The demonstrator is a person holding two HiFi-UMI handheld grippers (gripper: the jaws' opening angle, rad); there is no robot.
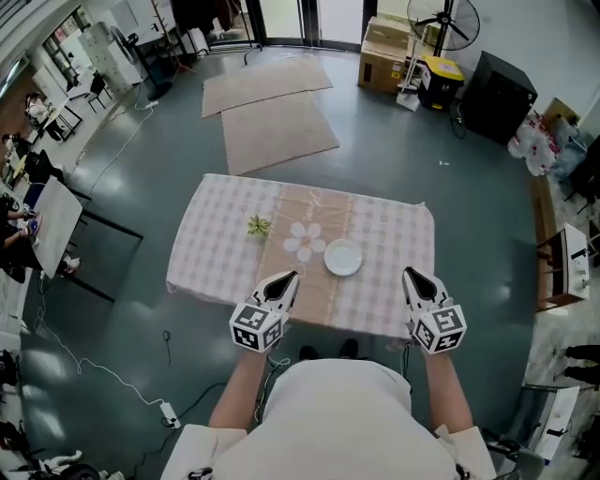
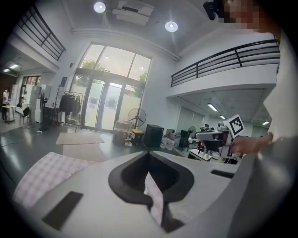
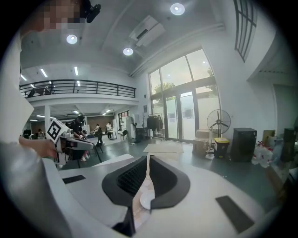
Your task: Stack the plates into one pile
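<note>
A white pile of plates (image 1: 343, 257) sits near the middle of the table with the pink checked cloth (image 1: 211, 246); how many plates it holds I cannot tell. A sliver of it shows through the narrow slit between the jaws as the white plate (image 3: 145, 201) in the right gripper view. My left gripper (image 1: 289, 278) hangs above the table's near edge to the left of the pile, shut and empty. My right gripper (image 1: 411, 277) hangs to the right of the pile, also shut with nothing held. Both are raised clear of the cloth and point away from me, nearly level.
A small green sprig (image 1: 258, 225) and a white flower print (image 1: 303, 238) lie on the cloth left of the plates. Brown mats (image 1: 277, 129) lie on the floor beyond the table. Boxes (image 1: 386, 52), a fan (image 1: 448, 21) and a black cabinet (image 1: 497, 94) stand at the far right.
</note>
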